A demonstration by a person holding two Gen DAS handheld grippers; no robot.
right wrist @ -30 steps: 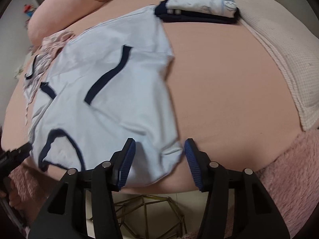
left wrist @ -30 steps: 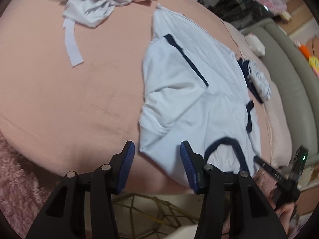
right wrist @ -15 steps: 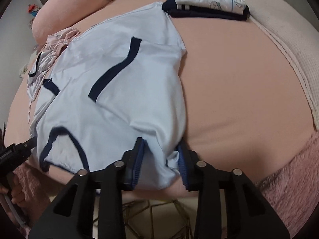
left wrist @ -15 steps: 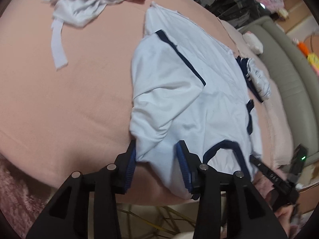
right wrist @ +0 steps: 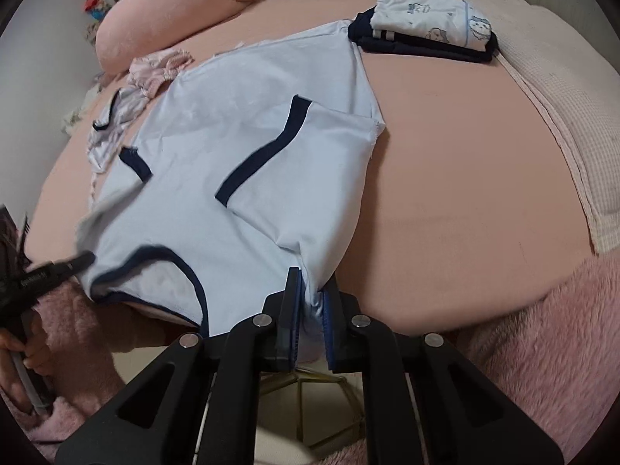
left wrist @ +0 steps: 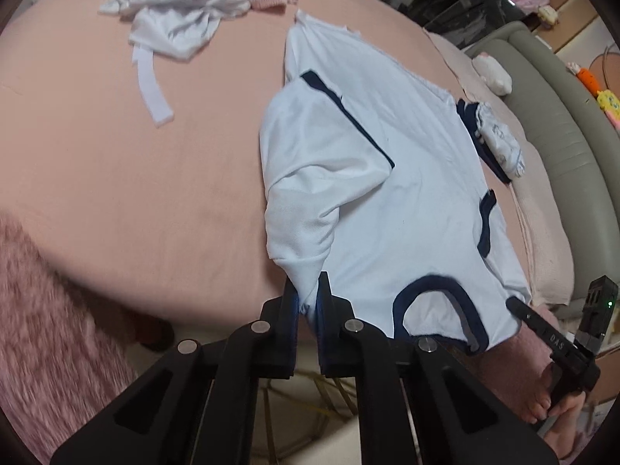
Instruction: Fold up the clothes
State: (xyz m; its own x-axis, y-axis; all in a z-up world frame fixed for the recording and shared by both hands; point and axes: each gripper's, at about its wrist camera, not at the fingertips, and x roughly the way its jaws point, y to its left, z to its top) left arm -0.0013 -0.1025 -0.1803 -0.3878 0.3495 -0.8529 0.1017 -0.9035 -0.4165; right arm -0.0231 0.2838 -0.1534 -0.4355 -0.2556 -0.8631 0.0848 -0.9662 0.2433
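shirt: a pale blue shirt (left wrist: 407, 193) with navy trim is lying spread on a pink bed (left wrist: 135, 174), its collar end hanging at the near edge and both sleeves folded onto the body.
left gripper: the left gripper (left wrist: 308, 306) is clamping the shoulder corner of the shirt, cloth bunching between the closed fingers.
right gripper: the right gripper (right wrist: 312, 302) is pinching the opposite shoulder corner in the same way.
left view only: a crumpled white garment (left wrist: 178, 19) with a loose strap is lying far up the bed; a grey-green sofa (left wrist: 562, 135) is showing beyond it, and a hand (left wrist: 558, 407) is gripping the other tool's handle at lower right.
right view only: a folded stack (right wrist: 426, 31) of navy and printed clothes is sitting just past the shirt's hem, with a pink bolster (right wrist: 174, 11) and a waffle blanket (right wrist: 562, 116) alongside.
hard to make out: the left sleeve edge is blurring in the right view; a gold wire frame (right wrist: 310, 387) under the bed edge is mostly hidden behind the gripper.
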